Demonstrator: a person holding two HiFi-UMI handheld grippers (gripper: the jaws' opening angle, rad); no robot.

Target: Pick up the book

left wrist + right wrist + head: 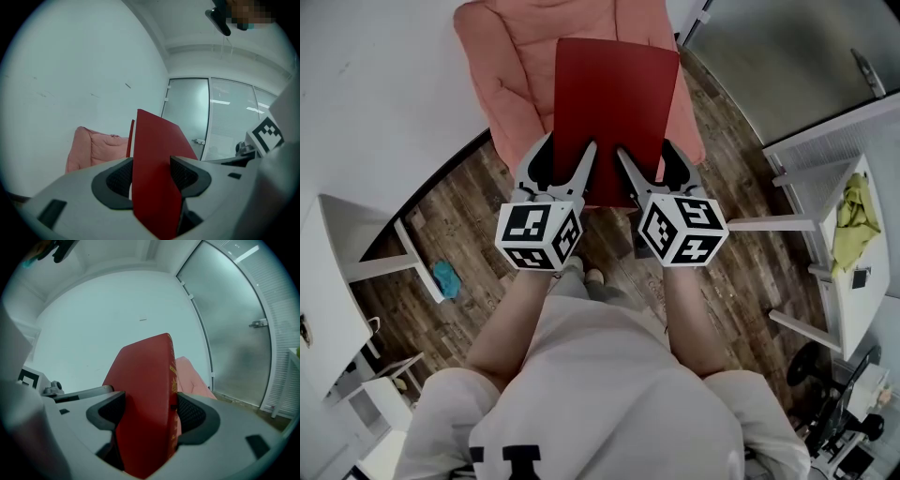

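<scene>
We read no title on the red book (614, 112): its cover is plain, and the gold marks (172, 380) down its spine in the right gripper view are too small to make out. The only other print is the black-and-white square markers on the gripper cubes (539, 234). The left gripper (569, 159) pinches the book's near edge towards its left corner and the right gripper (647, 161) pinches the same edge towards the right, each clamped on both covers. The book reaches away from us over the pink cushion (502, 75). A white wall (375, 84) lies left, a glass door (769, 56) right, wooden floor (469, 206) beneath
</scene>
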